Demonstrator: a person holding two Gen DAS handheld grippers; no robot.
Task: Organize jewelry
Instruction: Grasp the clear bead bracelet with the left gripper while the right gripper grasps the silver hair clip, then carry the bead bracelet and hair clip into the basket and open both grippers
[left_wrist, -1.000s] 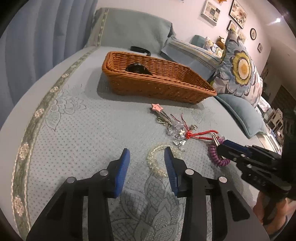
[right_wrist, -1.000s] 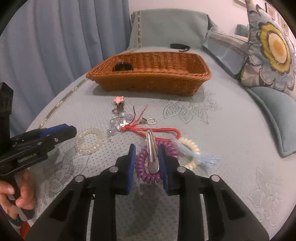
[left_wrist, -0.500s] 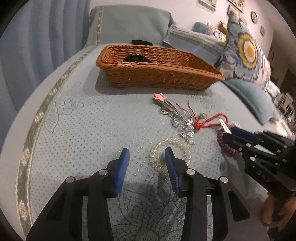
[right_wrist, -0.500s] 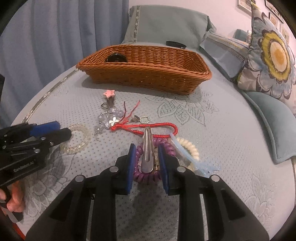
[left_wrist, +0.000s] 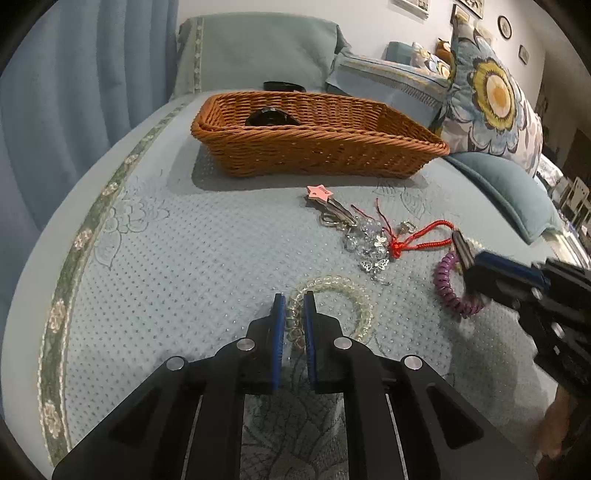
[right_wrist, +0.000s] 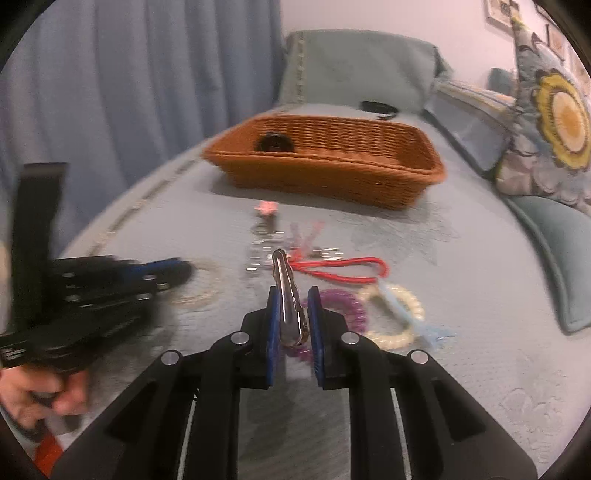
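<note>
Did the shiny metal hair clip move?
Yes. The hair clip has lifted off the purple coil, tilting up towards the basket, pinched in the closing right tongs.

One basket (left_wrist: 317, 155), two bead bracelets (left_wrist: 332, 291).

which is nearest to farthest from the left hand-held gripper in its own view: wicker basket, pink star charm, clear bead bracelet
From the left hand-held gripper:
1. clear bead bracelet, between its closing jaws
2. pink star charm, farther up the bed, slightly right
3. wicker basket, beyond the charm, near the pillows
</note>
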